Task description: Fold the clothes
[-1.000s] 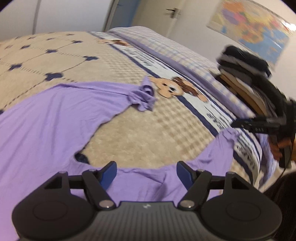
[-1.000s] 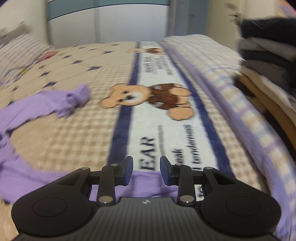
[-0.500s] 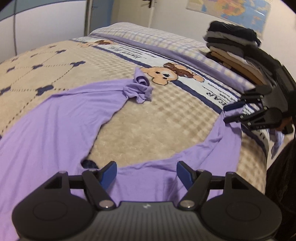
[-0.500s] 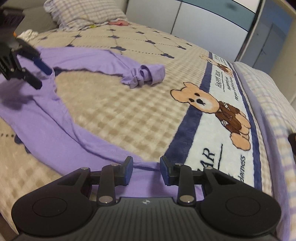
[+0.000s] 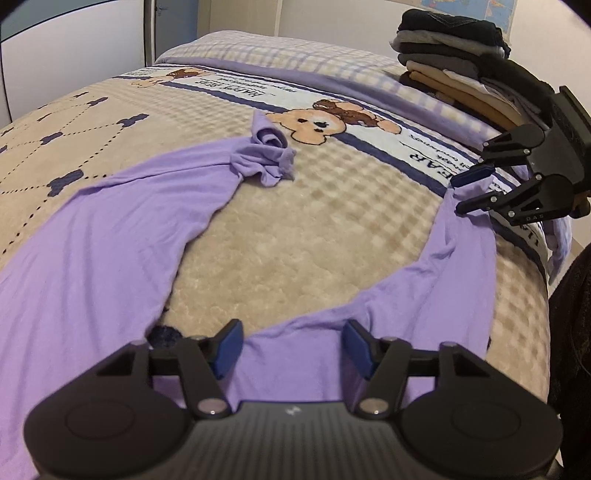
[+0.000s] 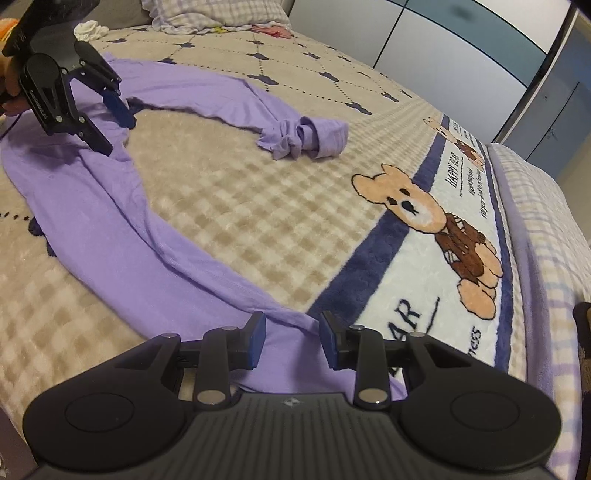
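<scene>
A purple long-sleeved shirt (image 5: 92,258) lies spread on the bed, its two sleeves curving out from the body. The far sleeve ends in a bunched, knotted cuff (image 5: 266,155) (image 6: 306,136). My left gripper (image 5: 293,341) hovers open over the shirt (image 6: 110,221) where the sleeves meet the body, its pads wide apart; the right wrist view shows the left gripper (image 6: 114,134) above the fabric. My right gripper (image 6: 291,336) holds the end of the near sleeve, with bunched purple cloth between its pads. In the left wrist view the sleeve rises to a peak at my right gripper (image 5: 469,190).
A beige checked blanket with a bear print (image 5: 317,122) covers the bed. A stack of folded clothes (image 5: 450,55) stands at the far right edge. A checked pillow (image 6: 214,14) lies at the head. Wardrobe doors (image 6: 461,37) stand behind. A person's dark clothing (image 5: 572,332) is at the right.
The right gripper has swung left and drawn the near sleeve end with it across the blanket. The left gripper has stayed open over the shirt body while its view shifted.
</scene>
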